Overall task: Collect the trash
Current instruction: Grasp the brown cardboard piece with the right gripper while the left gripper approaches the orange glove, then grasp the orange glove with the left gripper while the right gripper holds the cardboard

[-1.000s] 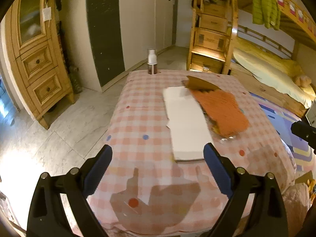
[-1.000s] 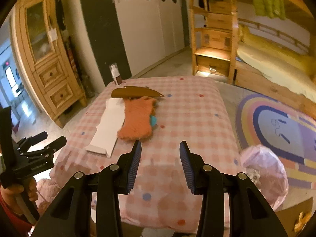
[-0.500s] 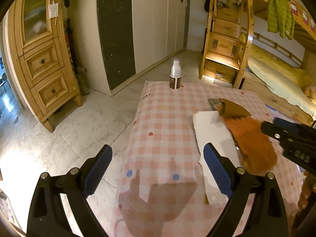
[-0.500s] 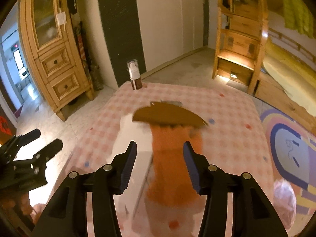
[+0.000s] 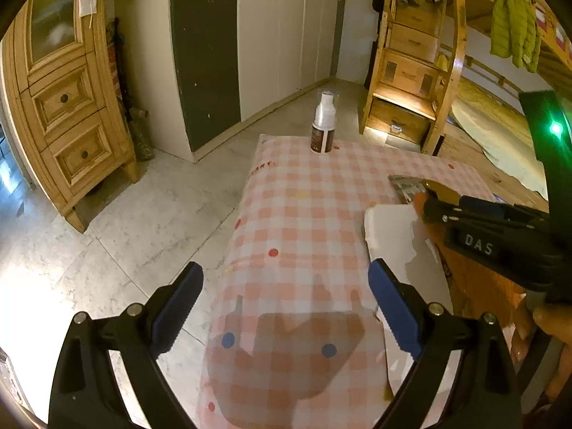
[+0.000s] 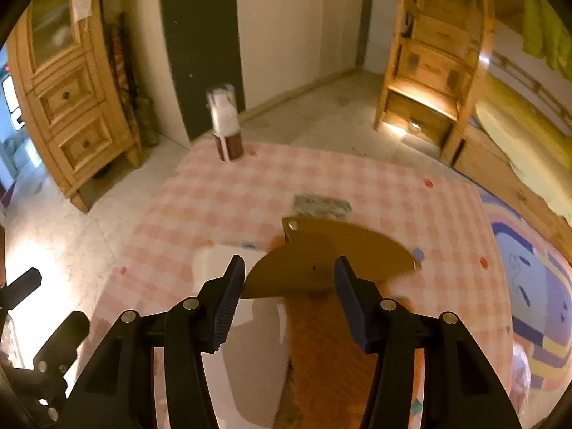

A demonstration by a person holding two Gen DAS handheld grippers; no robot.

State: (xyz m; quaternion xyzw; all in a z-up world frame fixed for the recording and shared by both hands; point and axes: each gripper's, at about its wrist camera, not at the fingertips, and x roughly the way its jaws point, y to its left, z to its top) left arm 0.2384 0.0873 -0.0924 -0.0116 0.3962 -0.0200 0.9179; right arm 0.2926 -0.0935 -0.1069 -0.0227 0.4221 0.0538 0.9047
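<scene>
A table with a pink checked cloth (image 5: pixel 304 214) carries a white flat sheet (image 6: pixel 250 357), an orange knitted cloth (image 6: pixel 329 357), a brown cardboard half-disc (image 6: pixel 321 250), a silver wrapper (image 6: pixel 320 207) and a pump bottle (image 5: pixel 323 125) at the far edge. My right gripper (image 6: pixel 289 262) hovers open just above the half-disc's near edge, and its pads touch nothing. In the left wrist view the right gripper (image 5: pixel 482 221) reaches in from the right over the orange cloth (image 5: pixel 479 286). My left gripper (image 5: pixel 286 268) stands wide open over the table's left side with nothing between its fingers.
A wooden cabinet (image 5: pixel 64 107) stands left across bare marble floor. White wardrobe doors (image 5: pixel 286 35) are behind the table, wooden bunk-bed stairs (image 5: pixel 411 71) at the back right. A coloured rug (image 6: pixel 529 268) lies right of the table.
The right gripper has moved forward over the white sheet and orange cloth to the brown half-disc, its jaws a little wider. The left gripper has shifted left toward the table's left edge.
</scene>
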